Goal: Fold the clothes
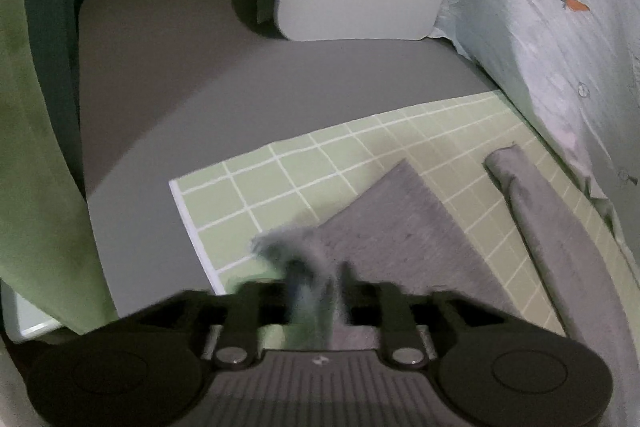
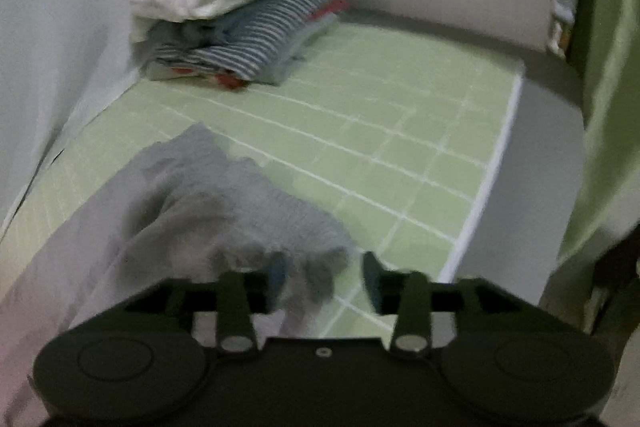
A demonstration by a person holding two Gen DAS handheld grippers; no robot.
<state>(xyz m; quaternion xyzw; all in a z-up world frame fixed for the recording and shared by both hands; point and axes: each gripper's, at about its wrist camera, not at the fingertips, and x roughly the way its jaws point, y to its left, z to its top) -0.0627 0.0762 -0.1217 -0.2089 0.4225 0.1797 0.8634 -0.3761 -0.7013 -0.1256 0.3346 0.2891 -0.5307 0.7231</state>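
A grey garment (image 1: 396, 223) lies on a green gridded mat (image 1: 280, 183). My left gripper (image 1: 316, 279) is shut on a corner of the grey garment, with the cloth bunched between the fingers. A rolled grey part of the garment (image 1: 560, 235) lies to its right. In the right wrist view the grey garment (image 2: 208, 203) is bunched on the mat (image 2: 400, 147). My right gripper (image 2: 326, 279) is open, its left finger at the cloth's edge and its right finger over bare mat.
A stack of folded clothes (image 2: 236, 11), white on top of striped ones, sits at the mat's far left corner. A pale sheet with a carrot print (image 1: 560, 27) hangs to the right of the mat. A green curtain (image 1: 28, 167) hangs beside the grey surface (image 1: 180, 87).
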